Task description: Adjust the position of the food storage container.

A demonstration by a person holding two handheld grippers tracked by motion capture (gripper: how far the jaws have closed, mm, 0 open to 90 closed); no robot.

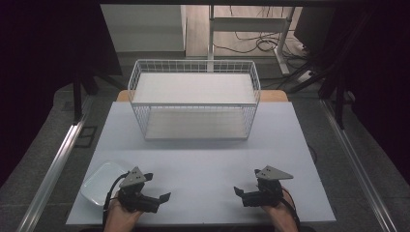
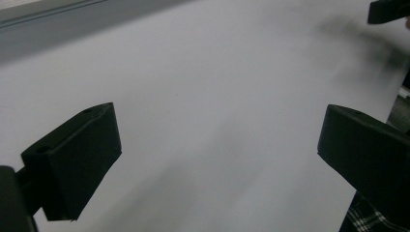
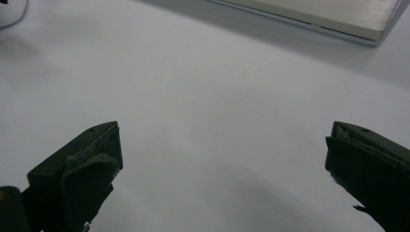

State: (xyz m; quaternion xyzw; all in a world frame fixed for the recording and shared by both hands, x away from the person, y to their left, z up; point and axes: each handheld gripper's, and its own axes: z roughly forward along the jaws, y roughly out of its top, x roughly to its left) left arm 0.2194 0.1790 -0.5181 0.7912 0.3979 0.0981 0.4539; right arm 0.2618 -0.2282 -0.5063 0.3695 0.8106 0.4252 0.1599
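Note:
My left gripper [image 1: 157, 187] rests low at the table's front left, held by a hand. In its own view the left gripper [image 2: 217, 145] is open, with bare table between the two black jaws. My right gripper [image 1: 246, 182] sits at the front right, also in a hand, and points toward the left one. Seen from its own camera, the right gripper [image 3: 222, 159] is open and empty. A white plate [image 1: 102, 181] lies flat at the front left corner, just left of the left gripper. A white wire rack [image 1: 194, 99] with two shelves stands at the middle back.
The pale table top [image 1: 203, 159] stretches between the grippers and the rack. The rack's base [image 3: 314, 14] and the plate's edge [image 3: 9, 9] show in the right gripper view. A jaw of the other gripper [image 2: 387, 9] shows at the top right of the left gripper view. Metal rails [image 1: 58, 164] run along both sides.

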